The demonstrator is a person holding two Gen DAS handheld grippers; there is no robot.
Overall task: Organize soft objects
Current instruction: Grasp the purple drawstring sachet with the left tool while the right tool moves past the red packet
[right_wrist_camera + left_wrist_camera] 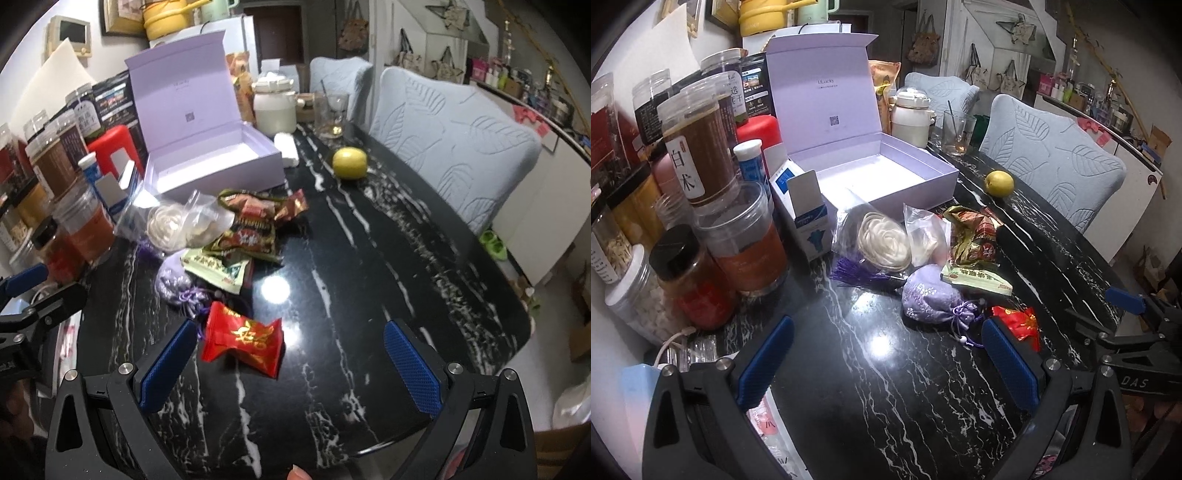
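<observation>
Both tools are held wide apart and empty above the black marbled counter (pixel 886 387). A purple pouch (pixel 929 297) is seen just ahead of the left tool (pixel 886 363), with the open lilac box (pixel 875 173) farther ahead. A red packet (pixel 242 339) lies just ahead of the right tool (pixel 291 363), near its left finger (pixel 166 365).

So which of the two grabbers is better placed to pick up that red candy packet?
Probably the right gripper: the red candy packet lies just ahead of its open fingers. The left gripper, also open, has it off beside its right finger, and faces the purple pouch instead.
</observation>
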